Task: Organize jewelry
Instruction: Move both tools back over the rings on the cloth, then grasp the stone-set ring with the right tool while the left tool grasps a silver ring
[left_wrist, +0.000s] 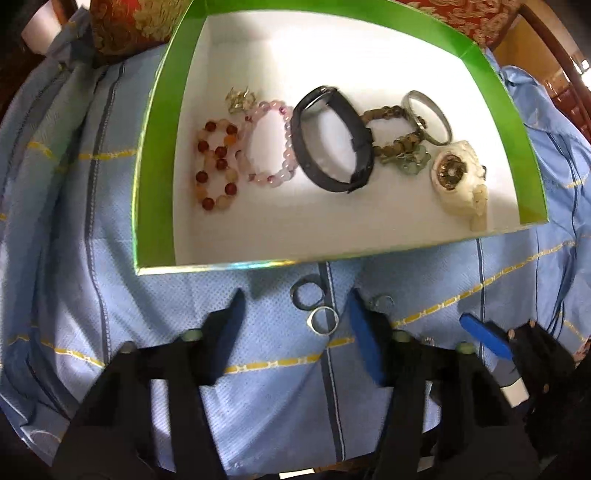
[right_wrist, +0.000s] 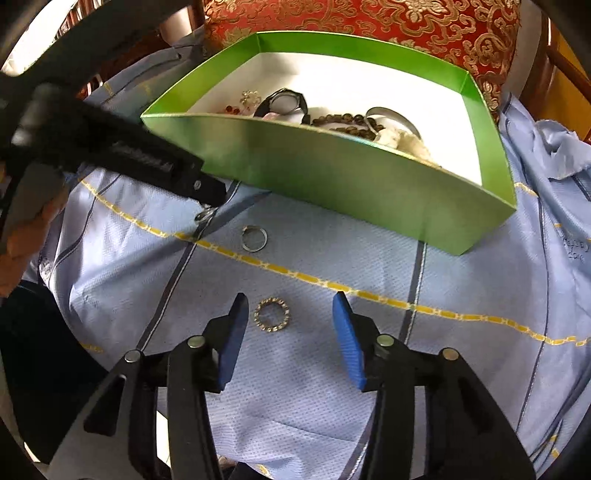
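A green box (left_wrist: 155, 155) with a white floor holds several bracelets, a black watch (left_wrist: 332, 144) and a white carved pendant (left_wrist: 461, 181). My left gripper (left_wrist: 295, 306) is open over the blue cloth, with a silver ring (left_wrist: 324, 320) and a darker ring (left_wrist: 306, 297) lying between its fingers. My right gripper (right_wrist: 290, 308) is open, with a beaded gold ring (right_wrist: 272, 314) on the cloth between its fingers. The silver ring (right_wrist: 254, 238) shows farther off in the right wrist view, and the left gripper (right_wrist: 207, 195) reaches in there above a ring.
The box (right_wrist: 332, 177) sits on a light blue striped cloth (left_wrist: 277, 387) laid over a seat. A red and gold cushion (right_wrist: 369, 22) stands behind it. A small thin ring (left_wrist: 382, 301) lies by the left gripper's right finger. The right gripper's blue finger (left_wrist: 484, 339) shows at the lower right.
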